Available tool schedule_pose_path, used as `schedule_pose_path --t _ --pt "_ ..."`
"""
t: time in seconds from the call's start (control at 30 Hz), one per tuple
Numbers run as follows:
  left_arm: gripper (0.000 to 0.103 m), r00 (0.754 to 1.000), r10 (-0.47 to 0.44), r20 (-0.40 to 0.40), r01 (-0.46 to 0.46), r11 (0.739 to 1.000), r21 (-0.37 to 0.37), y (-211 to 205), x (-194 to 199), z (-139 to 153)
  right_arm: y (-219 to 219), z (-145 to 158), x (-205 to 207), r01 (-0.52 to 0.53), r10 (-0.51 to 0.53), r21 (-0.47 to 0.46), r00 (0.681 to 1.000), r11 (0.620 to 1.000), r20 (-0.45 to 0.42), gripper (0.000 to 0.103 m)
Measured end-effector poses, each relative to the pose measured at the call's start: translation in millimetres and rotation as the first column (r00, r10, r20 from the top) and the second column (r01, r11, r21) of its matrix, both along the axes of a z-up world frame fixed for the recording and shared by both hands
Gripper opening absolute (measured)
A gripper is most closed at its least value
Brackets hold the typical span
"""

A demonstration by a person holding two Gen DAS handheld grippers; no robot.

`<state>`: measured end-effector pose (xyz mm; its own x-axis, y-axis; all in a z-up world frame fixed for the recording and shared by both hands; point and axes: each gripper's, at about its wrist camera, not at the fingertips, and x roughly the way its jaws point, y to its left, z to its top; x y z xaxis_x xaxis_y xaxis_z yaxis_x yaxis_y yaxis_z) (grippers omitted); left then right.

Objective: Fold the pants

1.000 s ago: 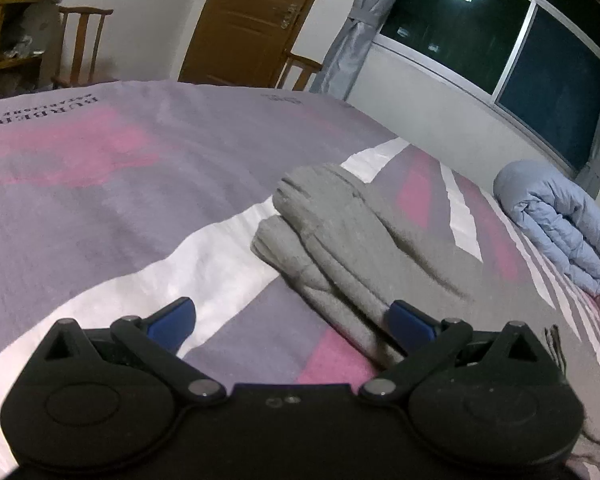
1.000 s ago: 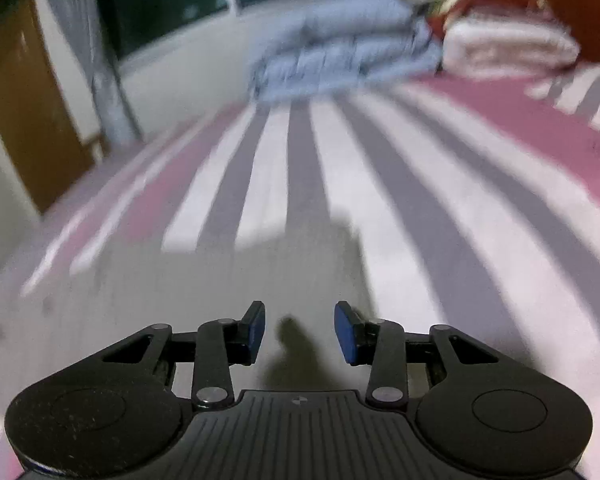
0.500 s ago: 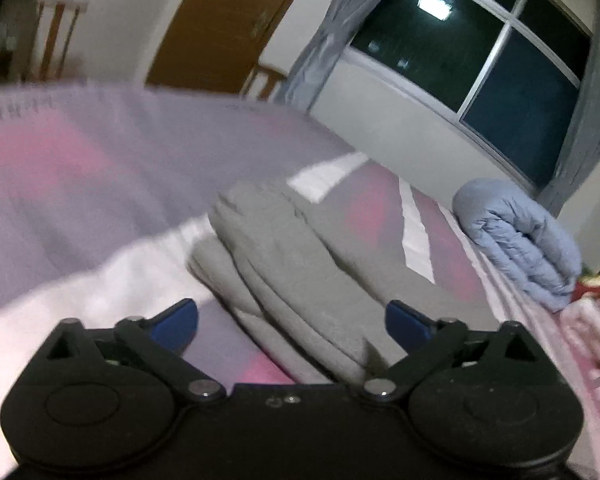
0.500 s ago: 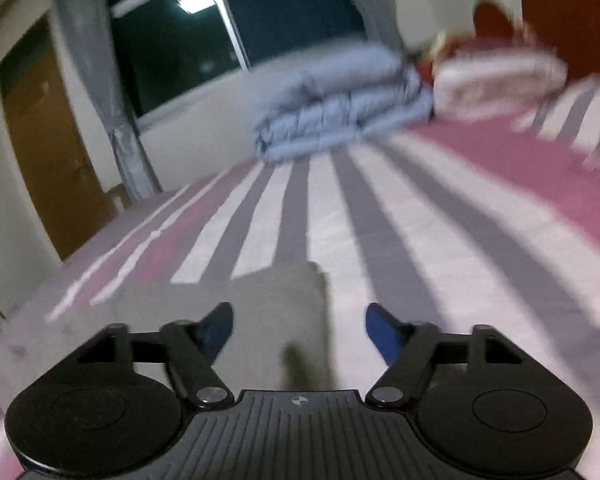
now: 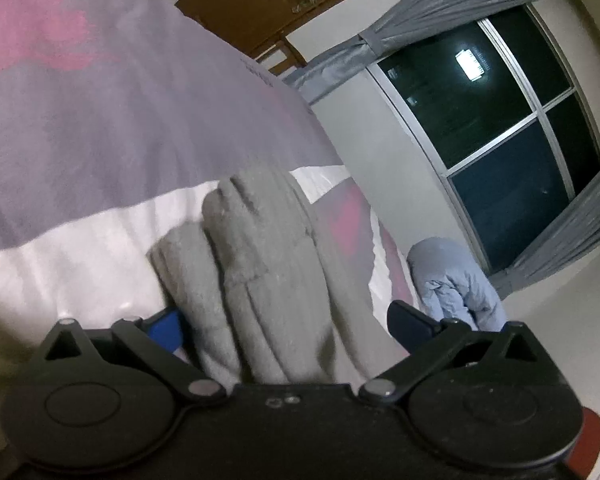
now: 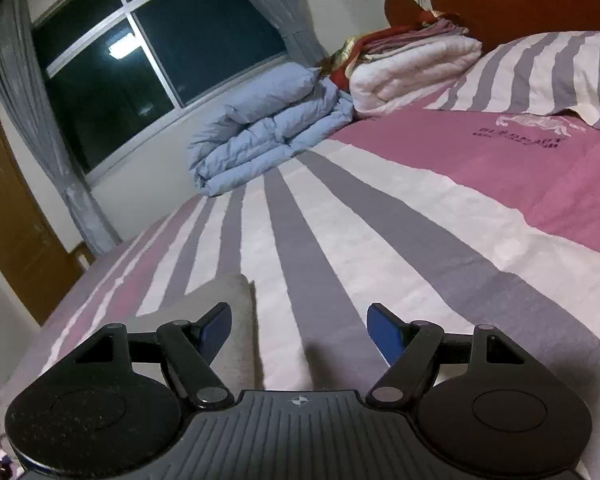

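Grey pants [image 5: 260,272] lie between opening left fingers [image 5: 164,330].

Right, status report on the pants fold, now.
Left gripper opening, straddling the grey pants, no pinch. Right gripper open, pants edge by its left finger. Folded blue duvet far off; path clear.

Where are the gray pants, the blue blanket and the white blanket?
gray pants [image 5: 260,264]: left wrist view, middle of the folded bundle.
blue blanket [image 6: 268,132]: right wrist view, middle folds.
white blanket [image 6: 412,64]: right wrist view, front face.
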<state>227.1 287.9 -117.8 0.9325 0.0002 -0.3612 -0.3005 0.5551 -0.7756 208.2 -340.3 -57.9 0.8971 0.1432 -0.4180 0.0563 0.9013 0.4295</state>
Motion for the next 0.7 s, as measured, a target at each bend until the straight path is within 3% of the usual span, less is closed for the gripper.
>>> schedule_pose_path --t 0.07,0.1,0.13,0.17,0.2,0.23,0.4,0.53,0.7 --pt "0.094 1.000 -0.002 -0.003 0.002 1.000 0.021 -0.5 4.1 -0.5 0.5 -2.2 -0.3 -0.003 0.003 -0.025 1.000 1.000 0.001 0.075" --pt "0.087 1.000 -0.001 -0.011 0.001 0.999 0.033 -2.0 4.1 -0.1 1.6 -1.9 -0.1 -0.005 0.005 -0.041 1.000 0.999 0.001 0.075" --pt "0.045 1.000 0.016 -0.025 -0.015 0.999 0.047 -2.5 2.3 -1.0 2.9 -4.8 5.5 -0.007 0.007 -0.048 1.000 0.999 -0.003 0.075" --pt "0.024 0.998 0.032 -0.049 -0.031 0.999 0.014 1.8 -0.3 -6.8 2.5 -6.6 6.6 -0.006 0.005 -0.051 1.000 0.999 -0.006 0.075" --pt "0.024 0.999 0.034 -0.027 -0.036 0.998 -0.053 7.2 -5.1 -14.1 1.4 -8.0 6.6 -0.002 0.001 -0.049 1.000 0.999 -0.008 0.075" --pt "0.024 0.999 0.038 -0.013 -0.038 0.998 -0.050 6.9 -7.8 -13.8 -0.8 -9.6 7.5 0.002 -0.003 -0.044 1.000 0.999 -0.008 0.075" --pt "0.022 0.999 0.030 0.035 -0.033 0.997 0.065 -10.6 -19.8 9.5 -13.1 -10.6 3.7 0.023 -0.023 0.008 1.000 1.000 -0.005 0.075" --pt "0.022 0.994 -0.041 0.100 0.022 0.982 0.189 -41.0 -22.7 45.3 -19.5 -7.7 1.9 0.011 -0.011 0.050 1.000 0.999 -0.001 0.075" --pt "0.022 0.978 -0.159 0.138 0.114 0.951 0.288 -96.6 -8.9 84.7 -37.2 -3.8 7.2 0.051 -0.051 0.111 0.999 0.992 -0.002 0.075"
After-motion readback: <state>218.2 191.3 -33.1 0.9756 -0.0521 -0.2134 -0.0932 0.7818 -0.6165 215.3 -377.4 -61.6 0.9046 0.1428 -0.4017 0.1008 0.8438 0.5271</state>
